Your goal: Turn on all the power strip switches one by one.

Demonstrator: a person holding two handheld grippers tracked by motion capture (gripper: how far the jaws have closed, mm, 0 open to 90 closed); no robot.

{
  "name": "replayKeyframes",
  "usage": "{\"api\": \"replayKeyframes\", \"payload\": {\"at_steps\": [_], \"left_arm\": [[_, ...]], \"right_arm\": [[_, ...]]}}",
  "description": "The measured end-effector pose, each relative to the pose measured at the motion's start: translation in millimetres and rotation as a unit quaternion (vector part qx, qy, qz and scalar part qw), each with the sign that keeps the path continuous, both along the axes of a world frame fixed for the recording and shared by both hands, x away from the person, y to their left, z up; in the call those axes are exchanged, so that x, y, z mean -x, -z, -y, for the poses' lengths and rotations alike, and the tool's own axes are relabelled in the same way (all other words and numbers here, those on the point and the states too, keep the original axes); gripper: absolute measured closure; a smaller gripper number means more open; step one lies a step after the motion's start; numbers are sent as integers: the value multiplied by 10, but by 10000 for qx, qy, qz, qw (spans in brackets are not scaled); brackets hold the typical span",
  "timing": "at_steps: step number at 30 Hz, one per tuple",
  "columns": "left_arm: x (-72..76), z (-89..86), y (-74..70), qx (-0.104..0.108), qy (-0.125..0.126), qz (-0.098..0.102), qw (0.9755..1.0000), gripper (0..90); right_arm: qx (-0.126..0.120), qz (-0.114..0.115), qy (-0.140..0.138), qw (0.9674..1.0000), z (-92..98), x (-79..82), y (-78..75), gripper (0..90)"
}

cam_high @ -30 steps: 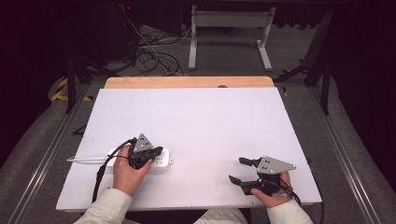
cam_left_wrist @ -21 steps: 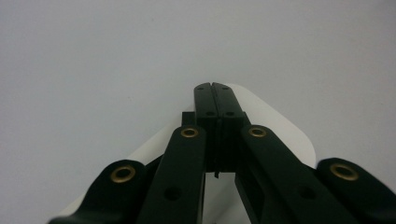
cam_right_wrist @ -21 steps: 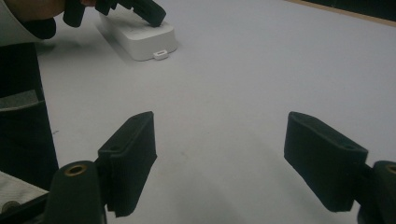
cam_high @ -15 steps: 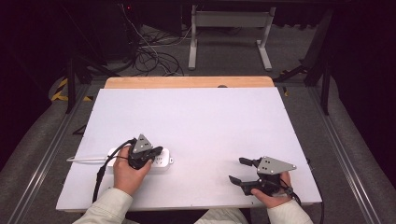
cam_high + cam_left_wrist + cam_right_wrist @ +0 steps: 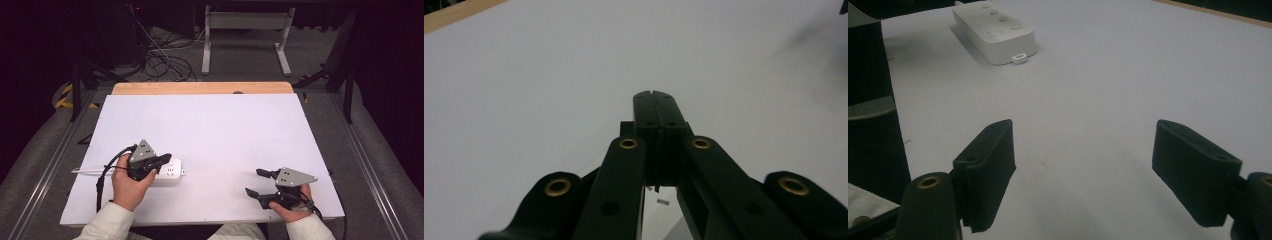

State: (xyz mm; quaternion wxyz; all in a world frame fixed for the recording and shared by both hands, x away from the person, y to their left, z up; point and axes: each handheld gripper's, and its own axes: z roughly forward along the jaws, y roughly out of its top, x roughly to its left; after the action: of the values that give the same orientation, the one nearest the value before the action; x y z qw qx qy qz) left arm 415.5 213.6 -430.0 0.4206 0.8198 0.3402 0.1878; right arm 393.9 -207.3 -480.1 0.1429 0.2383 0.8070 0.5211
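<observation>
A white power strip (image 5: 173, 173) lies flat on the white table (image 5: 215, 125) at the front left, and its pale cable (image 5: 85, 171) runs off to the left. My left gripper (image 5: 162, 160) rests over the strip's left half with its jaws pressed together and nothing between them. In the left gripper view the left gripper (image 5: 654, 95) points across bare table, with a sliver of the strip (image 5: 659, 212) below the jaws. My right gripper (image 5: 254, 182) stands open near the front right edge. In the right gripper view the right gripper (image 5: 1083, 160) faces the power strip (image 5: 995, 32) across bare table.
A wooden strip (image 5: 200, 88) borders the table's far edge. Beyond it, cables (image 5: 165, 60) and a metal stand (image 5: 245, 35) sit on the dark floor. Black leads trail from both grippers towards the front edge.
</observation>
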Motion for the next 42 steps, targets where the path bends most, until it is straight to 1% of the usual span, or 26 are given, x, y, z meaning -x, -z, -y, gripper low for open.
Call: {"api": "replayKeyframes", "payload": {"at_steps": [3, 4, 5, 7, 8, 9, 10, 11, 13, 14, 16, 19, 20, 21, 23, 26, 29, 30, 32, 34, 36, 37, 39, 40, 41, 42], "left_arm": [[22, -5, -43, 52, 15, 109, 9999, 900], [33, 0, -52, 121, 36, 88, 9999, 900], [38, -9, -72, 80, 82, 115, 9999, 899], [54, -11, -101, 106, 131, 141, 9998, 896], [67, -9, -117, 169, 103, 125, 9997, 866], [75, -12, -135, 220, 127, 123, 9996, 769], [89, -16, -154, 276, 164, 112, 9994, 760], [104, -30, -178, 300, 225, 145, 9992, 737], [157, -55, -218, 409, 313, 182, 9985, 680], [184, -74, -236, 431, 346, 211, 9982, 649], [237, -125, -255, 507, 384, 246, 9977, 561], [310, -208, -252, 676, 417, 274, 9965, 438], [335, -241, -250, 667, 433, 327, 9963, 399], [367, -271, -246, 660, 462, 331, 9962, 374], [426, -338, -234, 649, 422, 429, 9961, 343], [506, -423, -192, 844, 394, 467, 9946, 286], [573, -487, -133, 886, 376, 596, 9936, 255], [598, -505, -108, 888, 384, 607, 9935, 247], [640, -553, -46, 860, 380, 698, 9931, 236], [675, -619, 39, 813, 325, 797, 9930, 233], [717, -680, 142, 654, 238, 889, 9936, 228], [734, -709, 196, 621, 223, 927, 9935, 226], [757, -770, 299, 607, 246, 929, 9935, 226], [766, -800, 341, 632, 221, 939, 9933, 226], [772, -827, 376, 808, 205, 898, 9925, 225], [772, -843, 400, 1071, 194, 757, 9912, 226]], "right_arm": [[-3, -12, 4, 10000, -2, -5, 3, 257], [-4, -16, 5, 10000, -1, -5, 4, 257], [9, -10, 9, 10000, 2, -6, 3, 257], [5, -8, 8, 10000, 5, -6, 2, 257], [-5, -11, 3, 10000, 6, -6, 3, 257], [-3, -10, 2, 10000, 6, -6, 4, 257], [-3, -10, 2, 10000, 6, -5, 4, 257], [-6, -7, 1, 10000, 8, -3, 3, 258], [-21, -12, 11, 10000, 11, -1, 2, 257], [-24, -10, 13, 10000, 12, -2, 1, 257], [-29, -5, 12, 10000, 11, -3, -1, 257], [-13, 4, 2, 10000, 11, 1, -2, 257], [-18, 4, 7, 10000, 11, 2, -3, 257], [-24, 8, 13, 10000, 11, 2, -3, 257], [-21, 6, 10, 10000, 11, 2, -2, 256], [-8, -10, 5, 10000, 8, 0, 1, 255], [-2, -6, 6, 10000, 4, 5, -1, 255], [-3, -5, 9, 10000, 4, 5, -2, 255], [1, -9, 9, 10000, 4, 5, -1, 254], [1, -8, 8, 10000, 3, 6, -1, 254], [6, -12, 9, 10000, 2, 6, 1, 254], [10, -12, 7, 10000, 2, 5, 2, 254], [8, -12, 10, 10000, 2, 5, 2, 254], [9, -12, 11, 10000, 1, 5, 1, 254], [12, -9, 11, 10000, -1, 4, 1, 254], [11, -12, 12, 10000, -4, 4, 2, 254]]}}
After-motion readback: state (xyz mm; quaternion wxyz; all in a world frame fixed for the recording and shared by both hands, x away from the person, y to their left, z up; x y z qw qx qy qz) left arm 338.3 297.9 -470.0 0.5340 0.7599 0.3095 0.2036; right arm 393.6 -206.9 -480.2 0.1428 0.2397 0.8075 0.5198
